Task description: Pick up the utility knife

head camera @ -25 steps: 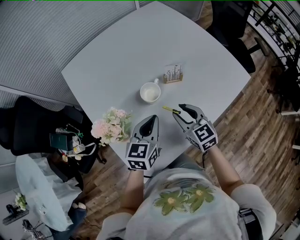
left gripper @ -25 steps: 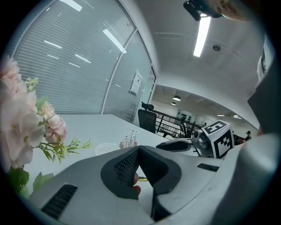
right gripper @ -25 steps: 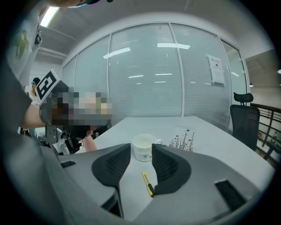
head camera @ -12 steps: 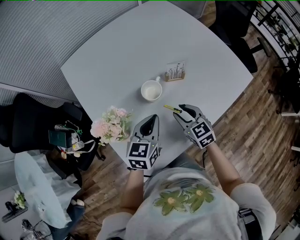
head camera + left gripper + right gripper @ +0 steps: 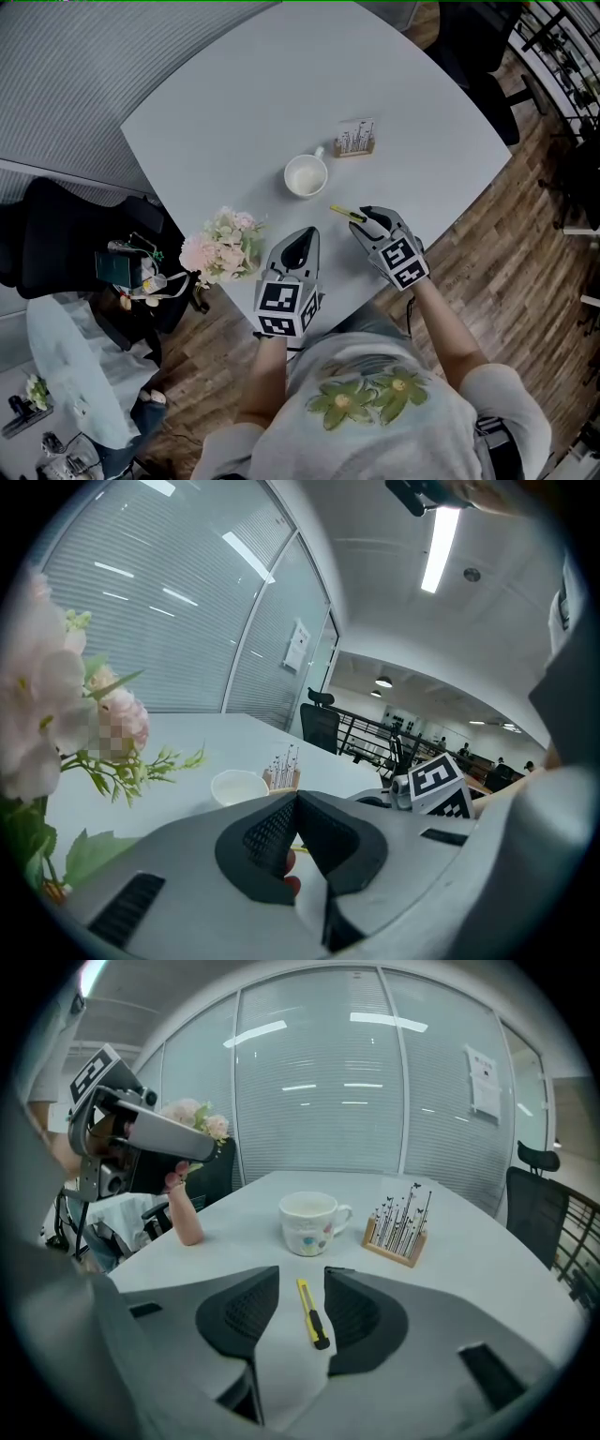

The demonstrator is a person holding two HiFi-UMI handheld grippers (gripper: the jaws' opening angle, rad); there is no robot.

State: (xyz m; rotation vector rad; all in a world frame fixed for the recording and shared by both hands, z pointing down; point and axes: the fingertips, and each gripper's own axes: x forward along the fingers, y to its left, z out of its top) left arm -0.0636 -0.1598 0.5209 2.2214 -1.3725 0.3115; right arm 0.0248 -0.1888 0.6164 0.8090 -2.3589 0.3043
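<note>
We count one yellow-and-black utility knife (image 5: pixel 313 1316) on the white table (image 5: pixel 234 94), just short of one white ceramic mug (image 5: pixel 306 176), lying between the right gripper's (image 5: pixel 302 1279) parted jaws. Left gripper (image 5: pixel 295 801) closed, empty. One wooden stand (image 5: pixel 356 139) beside the mug.

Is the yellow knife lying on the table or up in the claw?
Lying flat on the table. The utility knife sits between the right gripper's open jaws, touching neither.
</note>
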